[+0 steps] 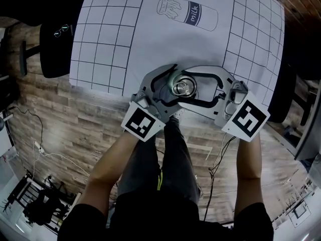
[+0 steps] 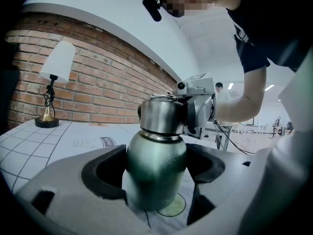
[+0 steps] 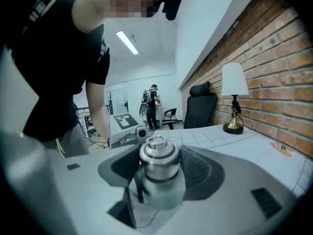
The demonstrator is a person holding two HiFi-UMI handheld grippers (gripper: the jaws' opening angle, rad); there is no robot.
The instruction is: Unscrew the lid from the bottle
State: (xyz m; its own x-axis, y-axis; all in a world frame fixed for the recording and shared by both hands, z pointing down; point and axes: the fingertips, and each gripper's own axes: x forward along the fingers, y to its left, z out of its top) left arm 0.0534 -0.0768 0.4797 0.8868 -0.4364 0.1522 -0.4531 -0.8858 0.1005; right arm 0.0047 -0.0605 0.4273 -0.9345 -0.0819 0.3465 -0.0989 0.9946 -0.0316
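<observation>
Your left gripper [image 2: 155,180] clamped on body of dark green steel bottle [image 2: 156,155], centre of frame. Your right gripper [image 3: 157,174] clenched round silver lid [image 3: 157,153], lid still seated on neck. Bottle upright on gridded mat [image 1: 115,44], near mat's lower edge, below milk drawing [image 1: 188,13].

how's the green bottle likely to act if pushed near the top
The bottle looks like rigid metal, so it likely won't give when squeezed. Its smooth rounded wall may slip. Standing upright, it could tip if pushed at the lid.
</observation>
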